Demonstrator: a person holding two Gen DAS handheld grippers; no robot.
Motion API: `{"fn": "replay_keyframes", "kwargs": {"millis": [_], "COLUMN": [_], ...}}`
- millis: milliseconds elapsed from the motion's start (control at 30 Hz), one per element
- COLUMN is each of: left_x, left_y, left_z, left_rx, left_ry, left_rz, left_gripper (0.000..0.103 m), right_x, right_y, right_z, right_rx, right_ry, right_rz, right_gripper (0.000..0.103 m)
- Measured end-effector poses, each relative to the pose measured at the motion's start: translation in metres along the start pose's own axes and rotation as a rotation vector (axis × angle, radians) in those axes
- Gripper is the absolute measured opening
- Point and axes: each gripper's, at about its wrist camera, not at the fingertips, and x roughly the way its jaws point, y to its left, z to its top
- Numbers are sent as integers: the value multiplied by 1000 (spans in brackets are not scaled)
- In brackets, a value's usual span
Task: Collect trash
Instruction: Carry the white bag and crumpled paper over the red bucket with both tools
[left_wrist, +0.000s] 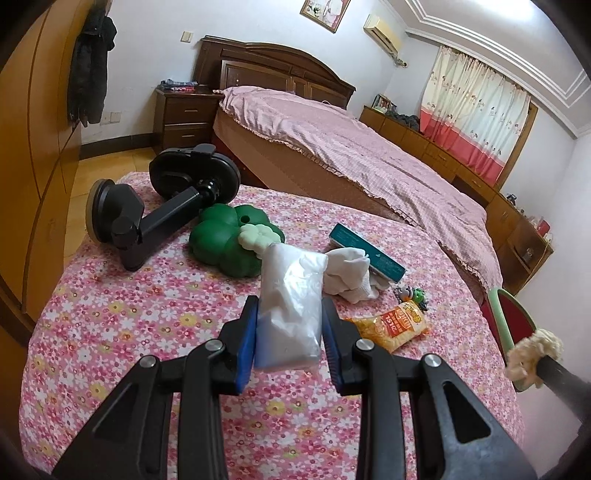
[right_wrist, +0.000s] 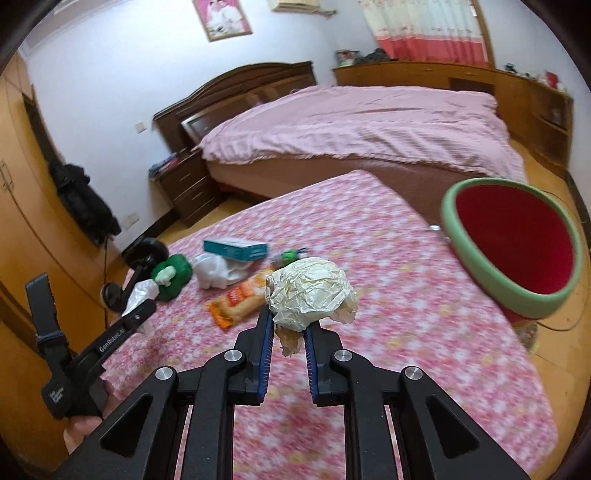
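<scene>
My left gripper (left_wrist: 288, 314) is shut on a clear plastic bag (left_wrist: 290, 302), held above the flowered tablecloth (left_wrist: 129, 314). In the right wrist view my right gripper (right_wrist: 290, 325) is shut on a crumpled cream paper ball (right_wrist: 310, 291), lifted over the table. The same paper ball (left_wrist: 533, 350) shows at the right edge of the left wrist view. A green-rimmed red bin (right_wrist: 513, 240) stands beyond the table's right edge. An orange snack packet (left_wrist: 395, 325), a white crumpled tissue (left_wrist: 351, 273) and a teal box (left_wrist: 365, 253) lie on the table.
A green broccoli-shaped toy (left_wrist: 225, 240), a black phone holder with a suction cup (left_wrist: 159, 206) and a small green toy (left_wrist: 412, 293) also lie on the table. A bed with a pink cover (left_wrist: 369, 155) stands behind. A wooden wardrobe (left_wrist: 40, 147) lines the left side.
</scene>
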Motion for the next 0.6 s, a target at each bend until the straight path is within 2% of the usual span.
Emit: {"fn": "replay_keyframes", "kwargs": {"millis": [333,600], "left_x": [3,-3], "left_y": [-9,-30], "left_z": [-3,-3], "left_rx": [19,62], "left_ry": [8,16], "left_rz": [-7,-58], "left_gripper": [33,33], "right_x": [-29,-43], "right_y": [-47,-87], "right_z": [0,3], "right_rx": [82,181], "right_ry": [-64,-126], "right_rz": [-47,-76], "right_gripper": [16,16]}}
